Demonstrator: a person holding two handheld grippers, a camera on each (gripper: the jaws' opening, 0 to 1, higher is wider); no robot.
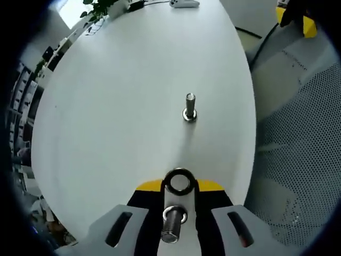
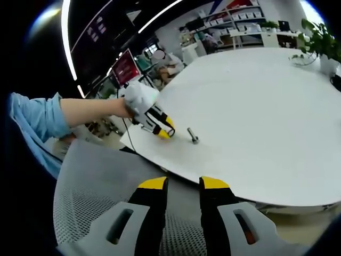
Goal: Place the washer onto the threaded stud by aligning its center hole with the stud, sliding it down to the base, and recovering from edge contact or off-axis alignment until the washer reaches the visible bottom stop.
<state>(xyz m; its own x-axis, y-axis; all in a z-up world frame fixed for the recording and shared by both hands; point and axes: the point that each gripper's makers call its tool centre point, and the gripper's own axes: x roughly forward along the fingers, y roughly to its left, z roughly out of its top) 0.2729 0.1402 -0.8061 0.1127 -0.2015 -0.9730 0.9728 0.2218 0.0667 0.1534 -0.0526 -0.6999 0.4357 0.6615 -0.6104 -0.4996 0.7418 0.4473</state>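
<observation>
Left gripper in the left gripper view rises from the bottom edge, its yellow-tipped jaws closed on a washer held upright, the center hole facing the camera. Between the jaws, just below the washer, a bolt shows, part of the tool or held there, I cannot tell which. Ahead of the washer and well apart from it, a stud stands upright on its wide base on the white table. Right of the jaws lies a grey mesh chair seat.

Right gripper in the right gripper view has its jaws drawn near each other with a narrow gap, nothing between them. They hang over the mesh seat, short of the table edge. Ahead and left, a bare forearm with a blue sleeve brings the left gripper over the table, just beside the stud. The washer is too small to make out here.
</observation>
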